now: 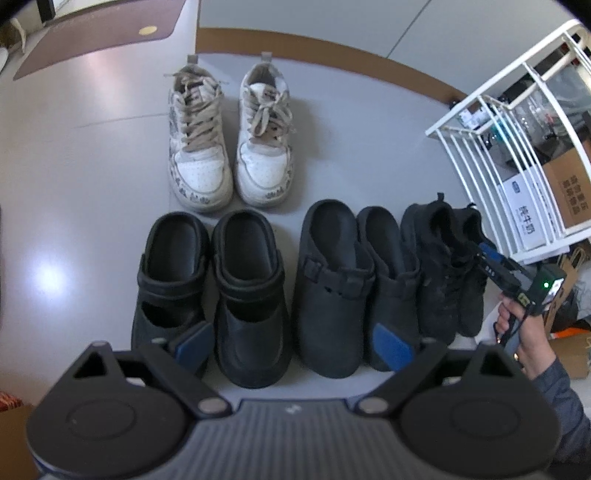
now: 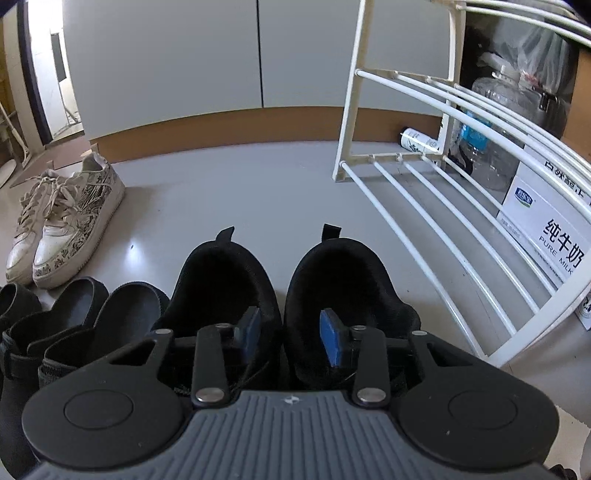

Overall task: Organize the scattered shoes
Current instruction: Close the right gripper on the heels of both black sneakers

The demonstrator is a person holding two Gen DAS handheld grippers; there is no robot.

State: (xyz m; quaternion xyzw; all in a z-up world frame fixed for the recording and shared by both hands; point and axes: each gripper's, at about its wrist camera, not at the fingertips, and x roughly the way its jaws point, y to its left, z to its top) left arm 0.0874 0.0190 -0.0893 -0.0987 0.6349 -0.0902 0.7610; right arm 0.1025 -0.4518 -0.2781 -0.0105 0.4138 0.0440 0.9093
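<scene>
Two black sneakers [image 2: 288,295] sit paired just left of the rack [image 2: 436,206]; our right gripper [image 2: 290,330] pinches their soft inner collars together. Light, floppy. Left gripper [image 1: 291,341] hangs apart.

Floor [image 1: 92,155] layout: front row left to right, strap shoes [image 1: 210,291], clogs [image 1: 354,284], knit sneakers [image 1: 447,266], each pair side by side. Laced sneakers [image 1: 229,136] sit behind the strap shoes, nearer the wall [image 1: 295,18]. Wire rack [image 1: 517,122] stands right of the knit sneakers, boxes [image 1: 532,206] behind it.
</scene>
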